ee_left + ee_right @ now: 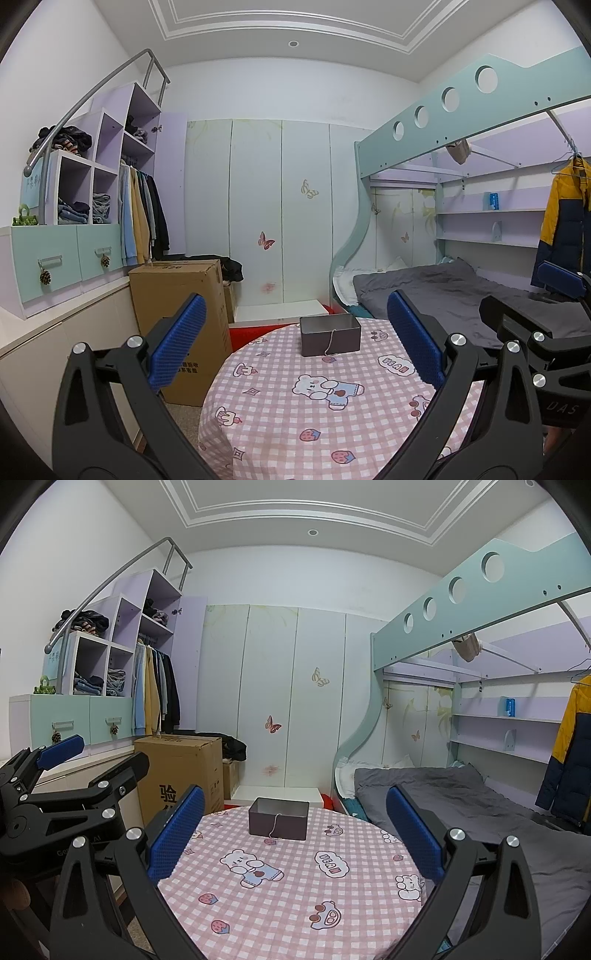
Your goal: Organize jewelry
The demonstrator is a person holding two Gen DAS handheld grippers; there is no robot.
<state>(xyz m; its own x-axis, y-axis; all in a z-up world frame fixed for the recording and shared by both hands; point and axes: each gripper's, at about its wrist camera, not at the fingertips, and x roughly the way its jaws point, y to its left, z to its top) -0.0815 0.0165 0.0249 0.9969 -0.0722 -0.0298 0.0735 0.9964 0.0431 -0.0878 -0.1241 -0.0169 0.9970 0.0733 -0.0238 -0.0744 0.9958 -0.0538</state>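
Both the left hand-held gripper (pixel 295 339) and the right hand-held gripper (pixel 295 823) are spread wide, holding nothing, up over the near side of the table (pixel 280 417). The grey box (pixel 330 335) sits at the table's far edge, with the chain (pixel 331 343) draped over its front wall, tail end touching the checked cloth.

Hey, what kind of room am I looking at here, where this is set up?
Most likely a child's bedroom. A loft bed frame stands over a mattress with grey bedding, clothes hang in an open wardrobe, and butterfly decals mark the closet doors. The round table wears a pink checked cartoon cloth.
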